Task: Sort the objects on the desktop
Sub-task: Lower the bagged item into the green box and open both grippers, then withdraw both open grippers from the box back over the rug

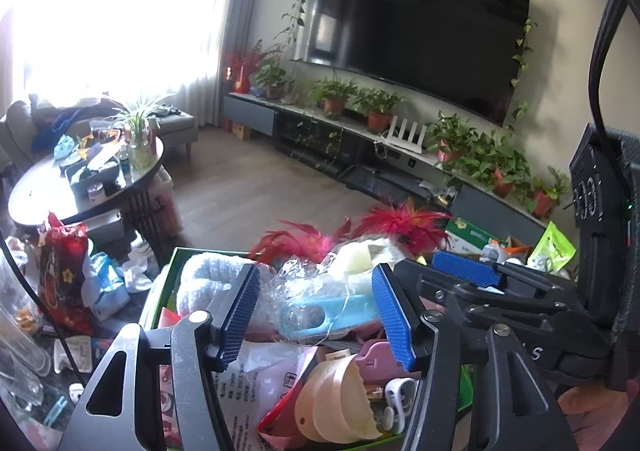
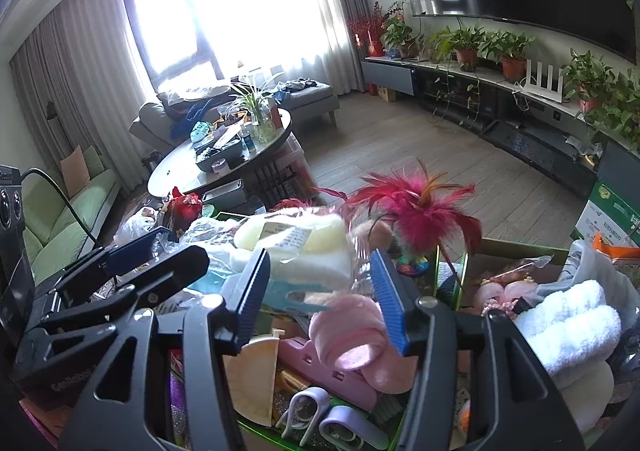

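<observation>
Living-room clutter surrounds you; both tongs, left tongs (image 1: 316,311) and right tongs (image 2: 322,299), hang spread, gripping nothing, over the green box (image 1: 160,291); next, pick one item.

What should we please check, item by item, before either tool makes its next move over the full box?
1. Left tool open: ok; nothing pressed between its pads.
2. Right tool open: ok.
3. Tools clear of each other: ok, but close, side by side.
4. Blue clip free to lift: not ok; plastic wrap lies over it.
5. Room in the box: not ok; piled above the rim.
6. Feather toy secure: cannot tell.
</observation>
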A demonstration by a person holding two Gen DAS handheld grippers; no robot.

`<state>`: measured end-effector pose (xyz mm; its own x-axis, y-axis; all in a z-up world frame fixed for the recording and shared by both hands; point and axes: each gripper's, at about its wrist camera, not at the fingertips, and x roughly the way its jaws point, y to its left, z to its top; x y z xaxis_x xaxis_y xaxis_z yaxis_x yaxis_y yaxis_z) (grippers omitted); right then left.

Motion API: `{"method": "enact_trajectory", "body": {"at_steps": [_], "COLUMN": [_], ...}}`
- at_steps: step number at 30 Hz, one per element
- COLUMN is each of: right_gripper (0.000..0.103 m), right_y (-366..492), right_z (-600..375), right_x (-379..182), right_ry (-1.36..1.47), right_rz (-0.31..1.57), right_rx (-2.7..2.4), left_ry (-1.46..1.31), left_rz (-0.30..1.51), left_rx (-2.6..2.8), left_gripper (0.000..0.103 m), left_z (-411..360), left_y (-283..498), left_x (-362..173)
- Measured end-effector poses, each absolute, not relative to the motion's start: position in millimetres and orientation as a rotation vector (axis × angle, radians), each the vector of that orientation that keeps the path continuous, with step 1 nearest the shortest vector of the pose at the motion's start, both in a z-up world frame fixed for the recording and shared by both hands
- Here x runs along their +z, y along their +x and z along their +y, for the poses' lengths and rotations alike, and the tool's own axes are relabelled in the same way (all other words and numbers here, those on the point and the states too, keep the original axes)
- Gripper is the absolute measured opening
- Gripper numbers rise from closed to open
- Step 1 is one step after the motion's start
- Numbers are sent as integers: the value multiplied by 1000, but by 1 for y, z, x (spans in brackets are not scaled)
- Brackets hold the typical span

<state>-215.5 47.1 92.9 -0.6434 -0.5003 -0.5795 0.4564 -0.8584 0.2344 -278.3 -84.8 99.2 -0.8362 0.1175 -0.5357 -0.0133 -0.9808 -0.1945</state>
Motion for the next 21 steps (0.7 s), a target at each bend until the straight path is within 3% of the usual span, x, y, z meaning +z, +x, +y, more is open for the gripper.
{"method": "enact_trajectory", "body": {"at_steps": [7, 21], "right_gripper": [54, 57], "right_y": [-213, -202], "right_z": [44, 47], "right_x": [93, 103], "right_ry": [883, 849], "right_rz": [-68, -70], "right_rx": [-2452, -2457], "left_ry": [-841, -797], "left_rz": [-265, -238], "left_rx": [2954, 2961], "left_gripper": [69, 70], "left_z": [-86, -85], "left_y": [-272, -257], "left_x": [103, 117]}}
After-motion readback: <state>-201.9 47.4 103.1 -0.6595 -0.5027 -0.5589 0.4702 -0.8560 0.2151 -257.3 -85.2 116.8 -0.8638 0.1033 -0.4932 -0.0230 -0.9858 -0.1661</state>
